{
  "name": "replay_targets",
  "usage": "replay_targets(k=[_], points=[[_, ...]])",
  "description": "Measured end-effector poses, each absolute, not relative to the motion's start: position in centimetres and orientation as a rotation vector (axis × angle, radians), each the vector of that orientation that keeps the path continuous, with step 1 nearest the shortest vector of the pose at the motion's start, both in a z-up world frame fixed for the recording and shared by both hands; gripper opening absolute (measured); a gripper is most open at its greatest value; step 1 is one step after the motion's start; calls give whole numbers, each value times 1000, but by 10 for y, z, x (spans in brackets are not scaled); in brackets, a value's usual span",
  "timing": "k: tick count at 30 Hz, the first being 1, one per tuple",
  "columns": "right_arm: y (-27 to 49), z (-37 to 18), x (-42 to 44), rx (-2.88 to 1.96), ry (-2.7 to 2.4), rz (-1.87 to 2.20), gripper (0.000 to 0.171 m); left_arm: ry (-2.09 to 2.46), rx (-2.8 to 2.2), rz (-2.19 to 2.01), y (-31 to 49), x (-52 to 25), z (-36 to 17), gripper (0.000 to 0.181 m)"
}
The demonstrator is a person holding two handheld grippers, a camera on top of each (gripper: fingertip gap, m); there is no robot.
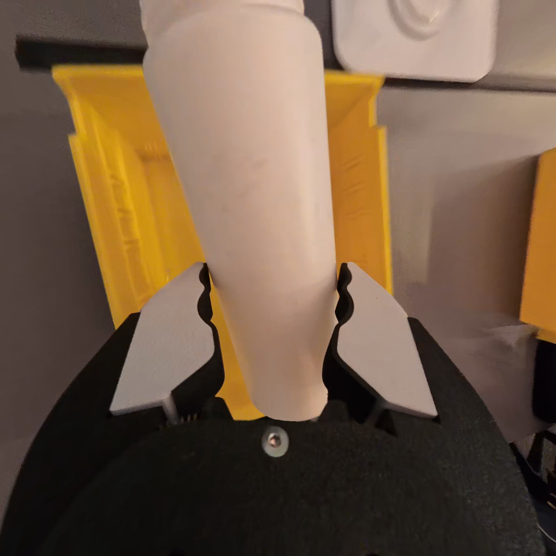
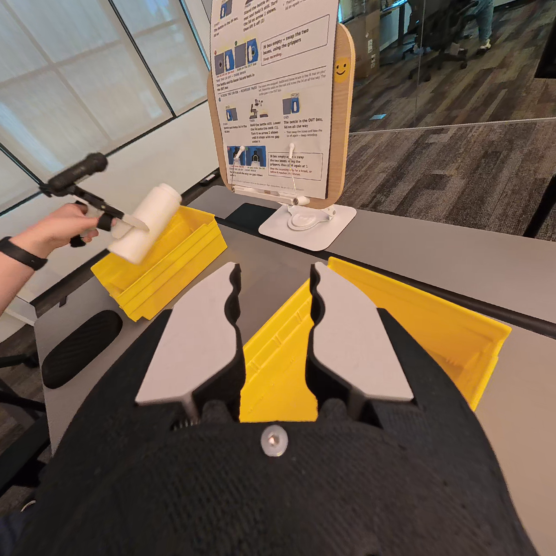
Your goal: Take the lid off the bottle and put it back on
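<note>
Gripping unlabelled white bottle [image 1: 240, 192] over yellow bin [image 1: 120, 195], printed instruction sheet [image 2: 270, 99]

A printed instruction sheet [image 2: 272, 99] stands on a wooden-backed stand [image 2: 341, 126].

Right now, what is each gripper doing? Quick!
Left gripper: shut on the white bottle, held above a yellow bin.
Right gripper: open, holding nothing.

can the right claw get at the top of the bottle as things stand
Probably yes. The right claw is open and empty, and the bottle, held tilted by the left claw above a yellow bin, has nothing between them.
</note>
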State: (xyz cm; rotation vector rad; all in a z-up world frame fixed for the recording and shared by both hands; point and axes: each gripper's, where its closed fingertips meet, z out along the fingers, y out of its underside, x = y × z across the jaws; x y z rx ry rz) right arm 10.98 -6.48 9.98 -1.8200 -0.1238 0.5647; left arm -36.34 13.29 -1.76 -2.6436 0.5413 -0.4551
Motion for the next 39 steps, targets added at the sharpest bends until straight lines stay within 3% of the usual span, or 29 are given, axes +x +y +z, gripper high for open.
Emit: replay_targets(k=[6, 10, 23, 29, 34, 36, 39], points=[[-61, 100, 112, -1811, -112, 563, 45, 724, -2266, -673, 114, -288, 62, 81], [-60, 101, 111, -1803, -110, 555, 45, 893, -2092, -823, 73, -221, 79, 81], [-32, 114, 16, -1653, -205, 870, 47, 1072, -1732, -1378, -11, -78, -1, 80], [-2, 71, -26, -1803, -229, 784, 79, 1097, -1578, -1439, -27, -69, 9, 81], [-5, 72, -64, -1715, -318, 1010, 83, 1184, -1475, -1387, -35, -75, 13, 81], [-7, 70, -74, -1692, -353, 1063, 72, 1210, -1458, -1344, -36, -80, 6, 81], [-8, 56, -88, -1733, -473, 1005, 71, 1231, -1498, -1225, -31, -89, -15, 80]])
